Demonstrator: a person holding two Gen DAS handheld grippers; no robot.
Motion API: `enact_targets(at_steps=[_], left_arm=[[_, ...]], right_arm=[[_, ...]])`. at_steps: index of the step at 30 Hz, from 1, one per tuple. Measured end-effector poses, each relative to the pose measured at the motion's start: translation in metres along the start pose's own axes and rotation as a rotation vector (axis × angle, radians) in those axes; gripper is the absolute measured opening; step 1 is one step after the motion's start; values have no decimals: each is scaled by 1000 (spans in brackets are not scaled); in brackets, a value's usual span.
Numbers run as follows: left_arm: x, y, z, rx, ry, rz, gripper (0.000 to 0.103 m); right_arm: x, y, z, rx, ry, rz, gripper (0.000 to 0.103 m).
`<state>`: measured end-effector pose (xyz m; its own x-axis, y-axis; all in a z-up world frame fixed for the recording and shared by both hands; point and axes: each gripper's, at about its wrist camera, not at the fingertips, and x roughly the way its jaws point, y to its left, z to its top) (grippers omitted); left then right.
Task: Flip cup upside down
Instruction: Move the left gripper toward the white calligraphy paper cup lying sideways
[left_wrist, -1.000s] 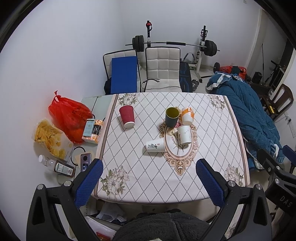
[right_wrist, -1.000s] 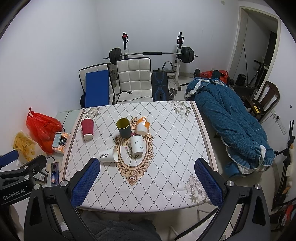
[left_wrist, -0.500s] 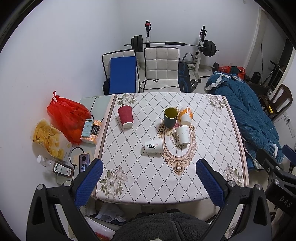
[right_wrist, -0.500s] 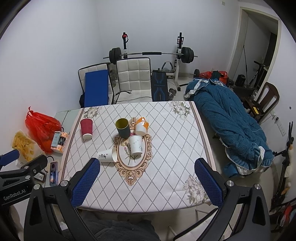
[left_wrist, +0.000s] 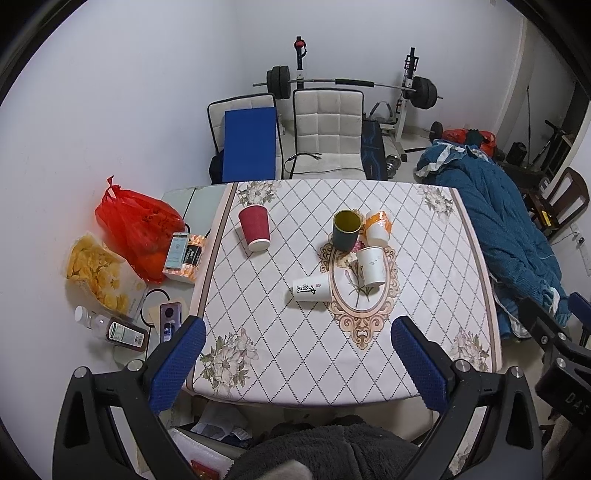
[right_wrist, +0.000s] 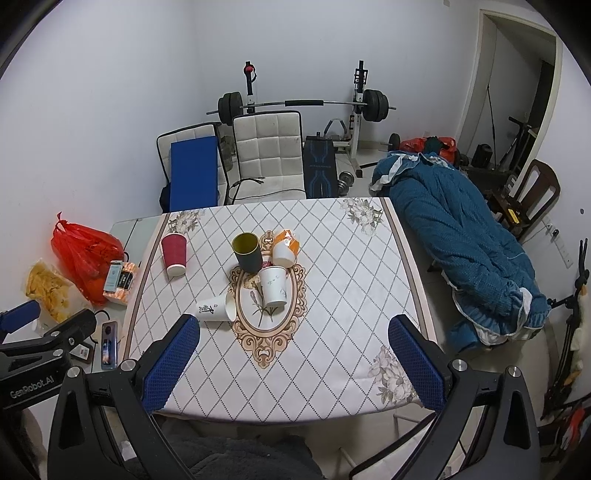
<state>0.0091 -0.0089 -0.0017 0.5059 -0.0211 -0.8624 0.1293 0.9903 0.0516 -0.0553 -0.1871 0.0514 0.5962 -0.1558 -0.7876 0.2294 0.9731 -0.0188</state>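
Observation:
Several cups stand on a table with a diamond-pattern cloth (left_wrist: 280, 354). A dark green cup (left_wrist: 346, 229) stands upright, mouth up. A red cup (left_wrist: 255, 228) stands at the left. A white cup (left_wrist: 371, 266) and an orange-white cup (left_wrist: 377, 228) stand near the green one. A white cup with a black character (left_wrist: 312, 288) lies on its side. The same cups show in the right wrist view: green (right_wrist: 246, 252), red (right_wrist: 174, 254), lying white (right_wrist: 216, 308). My left gripper (left_wrist: 295, 339) and right gripper (right_wrist: 293, 339) are both open and empty, high above the table's near edge.
A red bag (left_wrist: 136, 225), a snack bag (left_wrist: 98, 273), bottles and a phone lie on the floor at the left. Two white chairs (left_wrist: 327, 129) and a barbell rack stand behind the table. A blue quilt (left_wrist: 506, 236) lies at the right.
Both views have shifted slightly; the table and cups sit a little lower and nearer the middle of the frames. No cup has moved. Both grippers stay open.

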Motion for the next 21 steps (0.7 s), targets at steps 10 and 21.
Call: enact_targets(at_steps=[10,21], left_arm=[[89,-12,-19,18,144,97,103],[152,-26,-42,-70,251,152,103]], right_arm=[[87,-15,-22,9,159,-10,103],[212,-34,-68,-37,405,18,103]])
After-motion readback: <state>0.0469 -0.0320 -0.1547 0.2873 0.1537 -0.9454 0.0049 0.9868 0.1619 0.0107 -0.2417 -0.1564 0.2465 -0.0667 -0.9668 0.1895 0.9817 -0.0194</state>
